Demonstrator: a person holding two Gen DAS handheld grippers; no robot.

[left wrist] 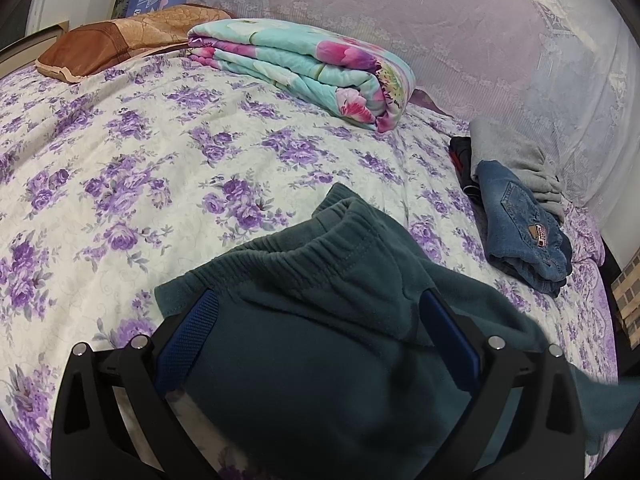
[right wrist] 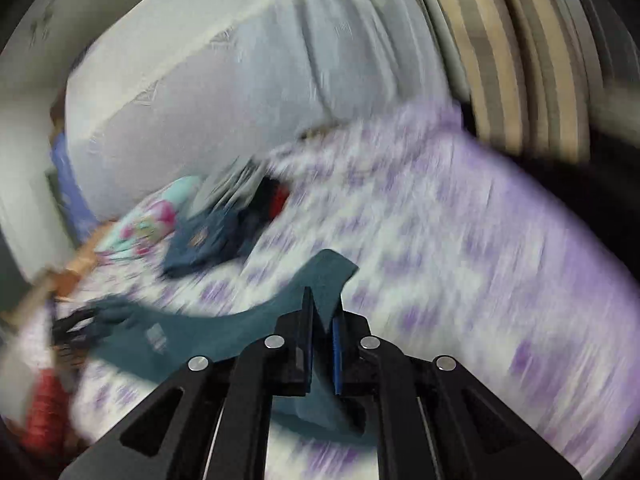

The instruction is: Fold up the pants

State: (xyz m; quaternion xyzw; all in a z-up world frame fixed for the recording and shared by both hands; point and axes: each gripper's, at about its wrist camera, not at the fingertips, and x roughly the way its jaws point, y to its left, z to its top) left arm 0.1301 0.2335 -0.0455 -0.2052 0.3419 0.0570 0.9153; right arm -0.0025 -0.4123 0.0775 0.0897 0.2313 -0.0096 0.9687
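On bed, rumpled teal pants [left wrist: 320,344]

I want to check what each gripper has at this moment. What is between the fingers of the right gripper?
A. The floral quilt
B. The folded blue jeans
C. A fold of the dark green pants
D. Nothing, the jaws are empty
C: in the right wrist view the right gripper has its jaws closed on a strip of the dark green pants, which rises above the bed sheet.
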